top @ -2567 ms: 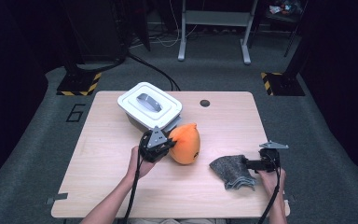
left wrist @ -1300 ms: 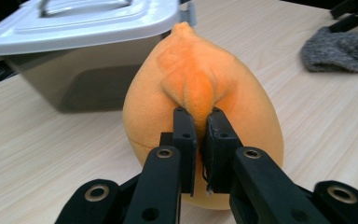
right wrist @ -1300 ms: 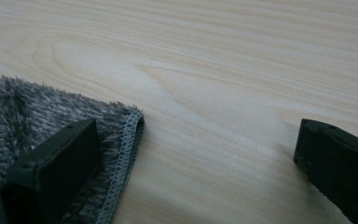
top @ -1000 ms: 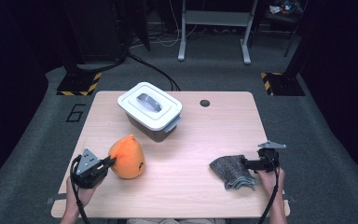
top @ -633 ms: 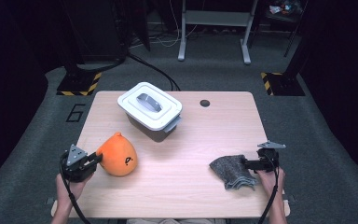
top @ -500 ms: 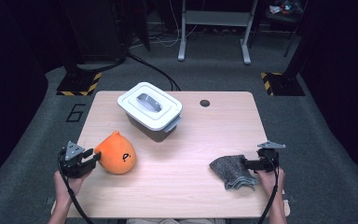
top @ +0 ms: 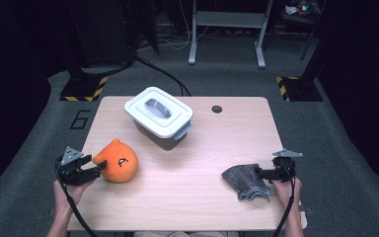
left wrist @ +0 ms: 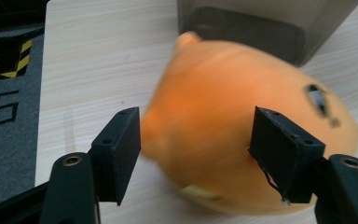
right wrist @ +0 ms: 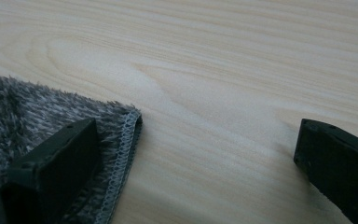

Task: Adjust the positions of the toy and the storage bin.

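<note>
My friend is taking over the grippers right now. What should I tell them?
Left gripper: jaws have just been opening and now stand open around the orange plush toy, which rests on the table at its front left.
Right gripper: open, one jaw over the corner of the grey cloth at front right.
White lidded box: shut, mid-table.
Done: toy carried from the middle to the left.
Left: probably draw the left gripper back; the cloth is not yet gripped.

Toy lies left, cloth right, box behind them.
</note>
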`<action>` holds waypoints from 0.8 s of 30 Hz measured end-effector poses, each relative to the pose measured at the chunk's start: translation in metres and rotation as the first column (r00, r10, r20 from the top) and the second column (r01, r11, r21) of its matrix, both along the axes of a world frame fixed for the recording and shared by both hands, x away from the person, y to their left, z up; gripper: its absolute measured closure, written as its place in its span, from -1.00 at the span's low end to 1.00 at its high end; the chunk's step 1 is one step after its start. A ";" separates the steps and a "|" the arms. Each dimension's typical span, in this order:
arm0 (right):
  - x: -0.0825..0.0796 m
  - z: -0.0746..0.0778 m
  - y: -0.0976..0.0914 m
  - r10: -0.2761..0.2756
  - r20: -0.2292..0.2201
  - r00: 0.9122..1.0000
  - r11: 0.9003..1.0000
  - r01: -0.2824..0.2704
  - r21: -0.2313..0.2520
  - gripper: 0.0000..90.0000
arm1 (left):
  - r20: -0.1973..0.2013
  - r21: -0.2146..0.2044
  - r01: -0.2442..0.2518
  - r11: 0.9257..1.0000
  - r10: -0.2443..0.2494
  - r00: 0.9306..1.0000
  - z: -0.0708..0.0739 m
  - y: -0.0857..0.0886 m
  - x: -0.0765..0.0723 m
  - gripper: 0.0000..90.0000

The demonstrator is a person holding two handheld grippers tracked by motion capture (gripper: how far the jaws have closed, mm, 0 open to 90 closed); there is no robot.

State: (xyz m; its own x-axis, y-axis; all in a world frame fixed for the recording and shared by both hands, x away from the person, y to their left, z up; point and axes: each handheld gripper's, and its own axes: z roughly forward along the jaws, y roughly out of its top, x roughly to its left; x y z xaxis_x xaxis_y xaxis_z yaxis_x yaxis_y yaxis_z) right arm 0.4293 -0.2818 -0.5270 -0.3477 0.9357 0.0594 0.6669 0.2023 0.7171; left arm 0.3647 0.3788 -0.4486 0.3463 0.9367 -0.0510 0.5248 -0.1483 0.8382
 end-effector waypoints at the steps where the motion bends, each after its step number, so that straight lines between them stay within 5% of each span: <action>1: 0.000 0.000 0.000 0.000 0.000 1.000 1.000 0.000 0.000 -1.00 | -0.008 0.000 0.006 1.000 -0.006 1.000 0.001 0.000 0.000 -0.30; 16: -0.001 0.002 -0.003 0.009 0.009 1.000 1.000 -0.010 0.024 -1.00 | 0.011 -0.008 0.053 0.999 -0.053 0.999 0.011 -0.024 0.005 -0.54; 24: -0.020 0.024 0.006 0.044 0.044 0.998 0.999 -0.044 -0.003 -1.00 | 0.014 0.004 0.120 0.993 -0.120 0.993 0.018 -0.046 0.003 -0.63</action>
